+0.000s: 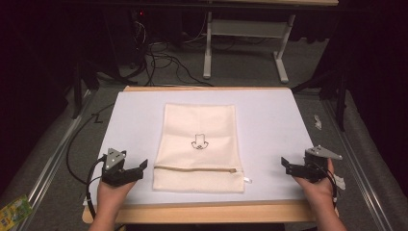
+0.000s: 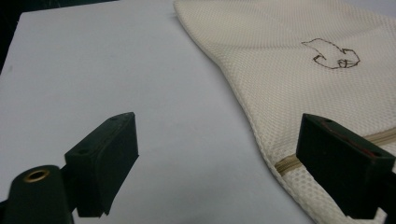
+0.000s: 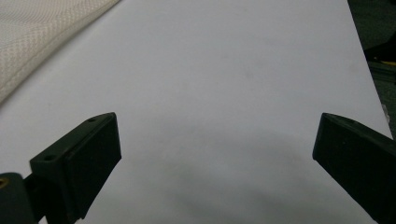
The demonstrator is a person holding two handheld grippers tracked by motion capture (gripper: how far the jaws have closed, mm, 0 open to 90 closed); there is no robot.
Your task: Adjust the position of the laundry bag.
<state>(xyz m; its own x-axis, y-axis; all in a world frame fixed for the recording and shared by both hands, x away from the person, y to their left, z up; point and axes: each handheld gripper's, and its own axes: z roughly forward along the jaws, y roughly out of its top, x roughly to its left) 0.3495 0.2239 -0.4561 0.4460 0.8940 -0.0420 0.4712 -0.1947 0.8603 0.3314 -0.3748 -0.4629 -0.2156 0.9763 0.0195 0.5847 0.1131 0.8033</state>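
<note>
You had the cream mesh bag [image 1: 199, 147] lying flat in the middle of the counter [image 1: 269, 125], on its white top sheet, long side running away from you. Zipper [image 1: 195, 168] ran across the near end of the bag, closed, with the pull tab [image 1: 247, 180] sticking out just past the bag's near right corner. Small dark embroidered mark [image 1: 199, 141] sat about mid-bag.

Your left tongs [image 1: 143, 169] were at the near left, just beside the bag's left edge at zipper height, jaws spread wide, nothing between them. In the left gripper view one jaw stood over the bare white sheet and the other over the bag's edge right by the zipper end [image 2: 287, 164]; couldn't tell if that jaw touched the fabric. Left hand [image 1: 111, 190] came in from the near edge.

Your right tongs [image 1: 285, 164] were at the near right, well apart from the bag, pointing left toward it, jaws also spread wide and empty. The right gripper view had bare white sheet between the jaws and just a corner of the bag [image 3: 42, 32] at upper left. Right hand [image 1: 316, 185] gripped the body near the counter's wooden front edge.

Cables [image 1: 163, 62] lay on the floor beyond the counter, near a white frame [image 1: 245, 29]
</note>
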